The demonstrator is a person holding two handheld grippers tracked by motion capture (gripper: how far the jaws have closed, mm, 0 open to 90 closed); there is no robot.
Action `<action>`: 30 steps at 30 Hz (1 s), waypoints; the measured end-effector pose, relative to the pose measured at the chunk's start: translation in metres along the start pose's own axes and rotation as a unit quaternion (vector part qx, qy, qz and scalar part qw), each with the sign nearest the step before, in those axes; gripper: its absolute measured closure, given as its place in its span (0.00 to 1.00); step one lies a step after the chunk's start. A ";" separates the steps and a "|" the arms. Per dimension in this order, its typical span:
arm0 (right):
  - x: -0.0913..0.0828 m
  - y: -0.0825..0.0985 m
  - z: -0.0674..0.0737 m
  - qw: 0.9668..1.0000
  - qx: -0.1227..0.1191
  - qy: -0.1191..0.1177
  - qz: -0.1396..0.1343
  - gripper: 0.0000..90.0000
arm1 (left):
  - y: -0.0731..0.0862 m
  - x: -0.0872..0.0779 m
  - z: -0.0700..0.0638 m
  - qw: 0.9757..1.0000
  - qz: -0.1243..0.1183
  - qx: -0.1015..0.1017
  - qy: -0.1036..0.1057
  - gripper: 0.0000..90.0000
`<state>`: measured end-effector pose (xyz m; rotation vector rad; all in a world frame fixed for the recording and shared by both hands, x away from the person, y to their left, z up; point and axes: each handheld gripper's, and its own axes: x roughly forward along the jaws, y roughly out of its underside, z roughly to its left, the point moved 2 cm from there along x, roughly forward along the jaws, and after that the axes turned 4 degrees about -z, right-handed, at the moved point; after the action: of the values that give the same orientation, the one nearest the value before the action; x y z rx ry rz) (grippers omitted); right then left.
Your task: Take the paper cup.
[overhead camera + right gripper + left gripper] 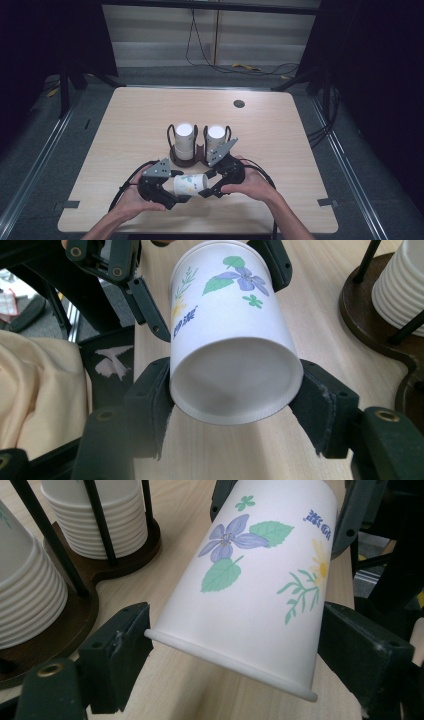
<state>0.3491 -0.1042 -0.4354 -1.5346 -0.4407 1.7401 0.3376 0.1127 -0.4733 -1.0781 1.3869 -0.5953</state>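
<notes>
A dark wooden cup holder point(200, 159) on the table point(280, 150) has two wire bays, each holding one stack of white paper cups point(184, 141). A single paper cup point(190, 183), white with printed flowers and leaves, lies sideways above the table's near edge. The left gripper point(181, 196) clamps its rim end and the right gripper point(206, 186) its base.

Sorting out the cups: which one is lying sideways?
The flowered cup held between both grippers lies sideways above the table. The other cups sit stacked in the wooden holder.
</notes>
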 end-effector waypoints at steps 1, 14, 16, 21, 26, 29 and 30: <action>0.000 0.000 0.000 1.000 0.000 -0.001 -0.004 0.41 | 0.000 -0.001 0.000 1.000 -0.001 0.000 0.000 0.18; -0.003 0.008 0.000 0.999 0.014 0.007 -0.036 0.41 | 0.000 -0.001 0.001 1.000 -0.013 0.001 -0.005 0.18; -0.004 0.009 0.000 0.999 0.014 0.011 -0.039 0.42 | 0.000 -0.001 0.000 1.000 -0.014 0.008 -0.013 0.18; -0.005 0.011 0.000 0.998 0.017 0.012 -0.057 0.42 | -0.002 -0.002 0.001 0.999 -0.027 0.006 -0.017 0.19; -0.004 0.014 -0.001 0.997 0.024 0.007 -0.072 0.42 | -0.003 -0.004 0.003 0.999 -0.035 -0.022 -0.005 0.18; -0.005 0.015 -0.001 0.996 0.025 0.006 -0.081 0.42 | -0.004 -0.006 0.003 0.999 -0.039 -0.024 -0.008 0.18; -0.005 0.015 0.000 0.996 0.025 0.008 -0.084 0.42 | -0.004 -0.007 0.003 0.999 -0.043 -0.029 -0.009 0.18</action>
<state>0.3447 -0.1177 -0.4426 -1.4325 -0.4995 1.5959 0.3409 0.1174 -0.4671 -1.1916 1.3548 -0.6088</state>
